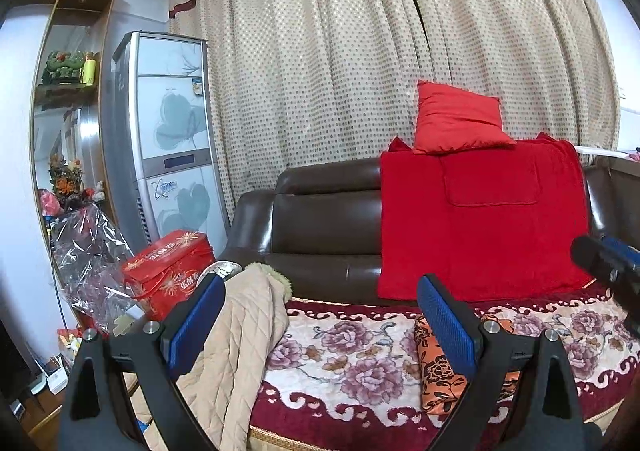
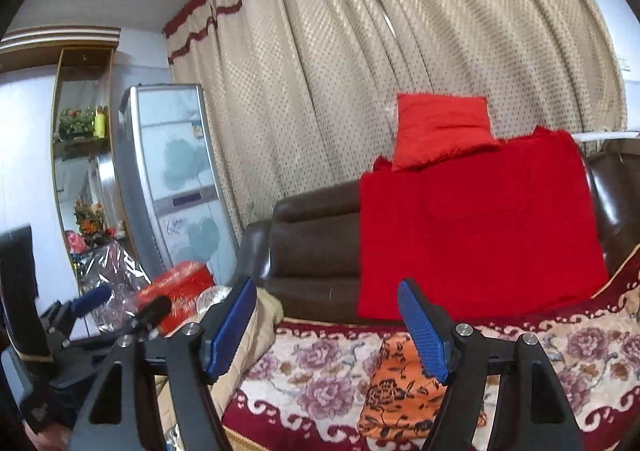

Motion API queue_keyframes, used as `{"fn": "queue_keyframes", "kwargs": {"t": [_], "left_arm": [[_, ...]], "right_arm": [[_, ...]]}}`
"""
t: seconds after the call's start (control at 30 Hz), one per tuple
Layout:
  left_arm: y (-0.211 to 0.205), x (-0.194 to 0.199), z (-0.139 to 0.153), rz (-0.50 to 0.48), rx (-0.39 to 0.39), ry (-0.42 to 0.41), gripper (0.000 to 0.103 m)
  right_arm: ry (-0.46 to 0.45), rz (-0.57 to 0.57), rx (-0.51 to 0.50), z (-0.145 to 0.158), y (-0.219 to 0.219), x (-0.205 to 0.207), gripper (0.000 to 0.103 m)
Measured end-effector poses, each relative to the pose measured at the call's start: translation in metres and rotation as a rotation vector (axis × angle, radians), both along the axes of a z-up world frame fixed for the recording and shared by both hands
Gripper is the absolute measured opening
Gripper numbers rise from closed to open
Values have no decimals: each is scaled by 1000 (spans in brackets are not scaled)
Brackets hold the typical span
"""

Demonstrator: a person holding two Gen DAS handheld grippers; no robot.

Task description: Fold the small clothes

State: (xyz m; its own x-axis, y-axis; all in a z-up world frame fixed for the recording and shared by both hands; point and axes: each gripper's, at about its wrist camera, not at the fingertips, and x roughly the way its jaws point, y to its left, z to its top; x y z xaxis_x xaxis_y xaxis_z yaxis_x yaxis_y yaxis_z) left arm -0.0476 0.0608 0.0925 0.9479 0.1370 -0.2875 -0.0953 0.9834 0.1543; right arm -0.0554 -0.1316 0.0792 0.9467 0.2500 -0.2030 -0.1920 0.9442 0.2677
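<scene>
The folded orange cloth (image 2: 400, 391) lies below the open right hand-held gripper (image 2: 326, 325).

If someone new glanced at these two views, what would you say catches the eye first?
Most striking is the bright red blanket draped over the brown sofa's backrest, with a red cushion perched on top. Below it, an orange floral garment lies folded on the flowered seat cover, and a beige quilted coat hangs over the seat's left end.
</scene>
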Motion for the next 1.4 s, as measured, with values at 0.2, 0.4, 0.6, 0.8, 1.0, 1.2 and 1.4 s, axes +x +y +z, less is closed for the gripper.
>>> {"fn": "queue_keyframes", "kwargs": {"t": [0.2,0.4,0.6,0.8,1.0,1.2,1.4], "left_arm": [[1,1,0,1,-4,3,97],[2,3,-1,0,-1,8,97],[3,3,-2,1,-3,10,97],[2,6,-4,-7,-4,14,97],[-1,9,-6,-21,0,20,97],[0,15,-7,-20,-8,24,97],[1,22,-10,-24,-12,30,97]], "right_arm": [[35,5,-32,-8,3,1,77],[76,-42,-84,-17,5,-2,77],[116,-129,-141,-24,-1,-3,77],[128,-177,-189,-28,-6,-6,77],[133,-200,-223,-29,-7,-9,77],[150,-207,-231,-29,-8,-4,77],[169,-216,-236,-32,-5,4,77]]}}
